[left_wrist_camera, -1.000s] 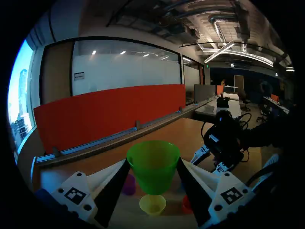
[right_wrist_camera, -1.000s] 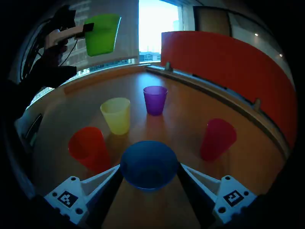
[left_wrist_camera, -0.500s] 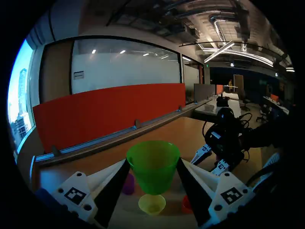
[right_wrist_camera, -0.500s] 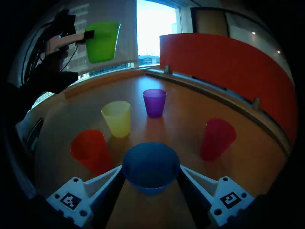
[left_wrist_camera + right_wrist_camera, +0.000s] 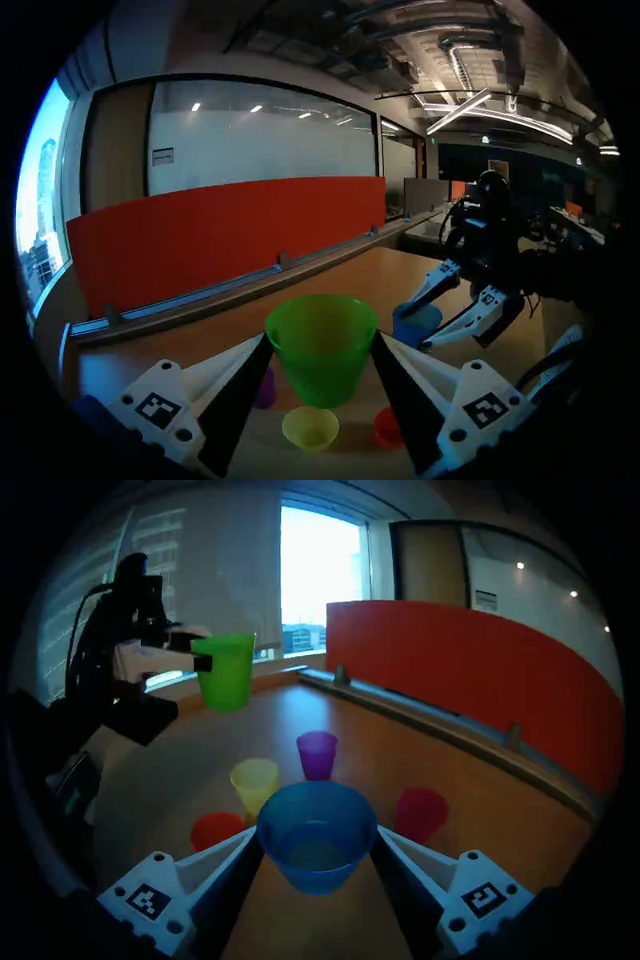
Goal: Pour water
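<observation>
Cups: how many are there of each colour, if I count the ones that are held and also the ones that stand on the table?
green cup: 1
blue cup: 1
yellow cup: 1
purple cup: 1
red cup: 1
dark pink cup: 1
Total: 6 cups
</observation>
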